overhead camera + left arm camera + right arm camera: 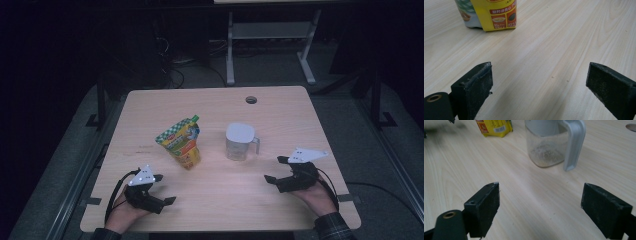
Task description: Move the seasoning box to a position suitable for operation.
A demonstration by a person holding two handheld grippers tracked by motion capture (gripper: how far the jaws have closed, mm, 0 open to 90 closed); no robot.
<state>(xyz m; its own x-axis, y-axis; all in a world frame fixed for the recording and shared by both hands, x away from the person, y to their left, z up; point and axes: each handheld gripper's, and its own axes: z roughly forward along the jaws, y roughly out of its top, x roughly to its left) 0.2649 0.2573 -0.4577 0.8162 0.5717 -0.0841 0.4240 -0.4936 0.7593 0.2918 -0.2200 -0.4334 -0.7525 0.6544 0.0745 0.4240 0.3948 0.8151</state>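
A yellow and green food pouch [181, 142] stands upright near the table's middle, its base showing in the left gripper view [491, 15] and the right gripper view [494, 127]. To its right is a clear jug [239, 142] with a white lid and grey handle, a little granular stuff in its bottom [547, 145]. My left gripper [164, 189] rests near the front left edge, open, nothing between its jaws [539, 85]. My right gripper [276, 169] lies at the front right, open and empty [540, 206], pointing toward the jug.
The wooden table [220, 200] has a round cable hole [251, 100] at the far edge. Beyond it stands a grey table frame [270, 40] on dark floor. Bare wood lies between the grippers and the two objects.
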